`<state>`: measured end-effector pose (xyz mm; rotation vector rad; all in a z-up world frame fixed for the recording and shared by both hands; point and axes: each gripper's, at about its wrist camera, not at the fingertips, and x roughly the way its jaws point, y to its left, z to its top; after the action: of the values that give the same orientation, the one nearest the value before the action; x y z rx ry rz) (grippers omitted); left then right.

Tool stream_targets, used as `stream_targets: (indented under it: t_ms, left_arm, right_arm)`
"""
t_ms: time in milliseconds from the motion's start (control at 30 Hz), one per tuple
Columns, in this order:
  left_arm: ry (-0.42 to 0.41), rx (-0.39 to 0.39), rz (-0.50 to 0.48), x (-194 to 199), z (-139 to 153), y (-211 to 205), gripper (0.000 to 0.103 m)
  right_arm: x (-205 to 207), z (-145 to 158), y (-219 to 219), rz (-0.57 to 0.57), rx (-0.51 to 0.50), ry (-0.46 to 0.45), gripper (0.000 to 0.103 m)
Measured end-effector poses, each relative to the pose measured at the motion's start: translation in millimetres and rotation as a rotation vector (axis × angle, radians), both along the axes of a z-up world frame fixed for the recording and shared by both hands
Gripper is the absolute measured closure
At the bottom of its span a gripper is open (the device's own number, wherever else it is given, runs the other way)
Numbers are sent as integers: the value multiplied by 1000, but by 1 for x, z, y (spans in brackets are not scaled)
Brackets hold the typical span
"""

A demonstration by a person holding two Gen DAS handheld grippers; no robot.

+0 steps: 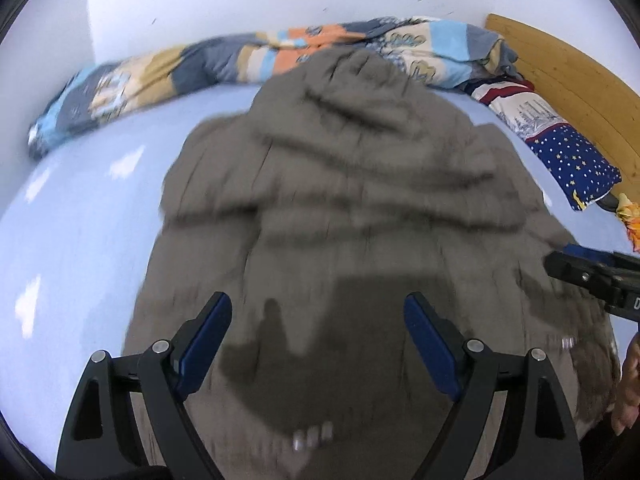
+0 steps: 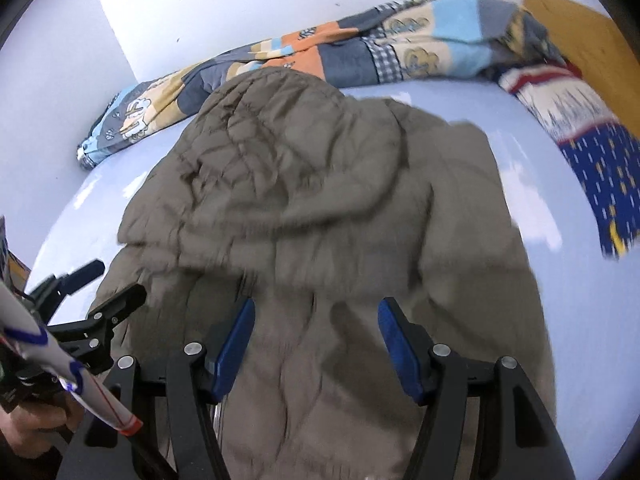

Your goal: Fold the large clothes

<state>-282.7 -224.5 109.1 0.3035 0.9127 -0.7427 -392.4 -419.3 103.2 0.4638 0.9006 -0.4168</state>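
A large grey-brown quilted jacket [image 1: 352,184] lies spread on a pale blue bed [image 1: 80,208], hood end toward the far wall. It also fills the right wrist view [image 2: 320,208]. My left gripper [image 1: 318,308] is open and empty just above the jacket's near part. My right gripper [image 2: 316,312] is open and empty above the near part too. The right gripper shows at the right edge of the left wrist view [image 1: 592,276]. The left gripper shows at the lower left of the right wrist view [image 2: 100,292]. Both views are motion-blurred.
A rolled patchwork quilt [image 1: 248,56] lies along the far wall. A blue star-print pillow [image 1: 572,160] lies at the right against a wooden headboard [image 1: 580,80]. The bed sheet [image 2: 540,128] shows around the jacket.
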Motion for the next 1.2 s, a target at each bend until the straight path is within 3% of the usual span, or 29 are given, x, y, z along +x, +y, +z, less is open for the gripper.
stream_targets:
  t_ms: [133,267,367,500,633,967,1200]
  left_arm:
    - [40,11,45,-21,-14,41,16]
    - [-1,45,69,-47,-25,71,16]
    - [18,51,84,-58,-37,87,16]
    - [-7,83,65,-72,-50,94,16]
    - [-75,115,16,-82,-57,95,15]
    - [-137,64,33,-88,-70,103,10]
    - [-151,74,51,-88,-73,100,8]
  right_arm:
    - [-32,-12,27,-3,21,27,34]
    - [-60,-20,54,0,37,36,34]
    - [-74,-28,67,-3,34,57,34]
    - [-82,-50,86,0,65,115,34]
    - [-80,-57,104,23,-2,158,29]
    - [-86,-72,114,48,-51,151,19]
    - [-88,-78,119,51,-83,138,9]
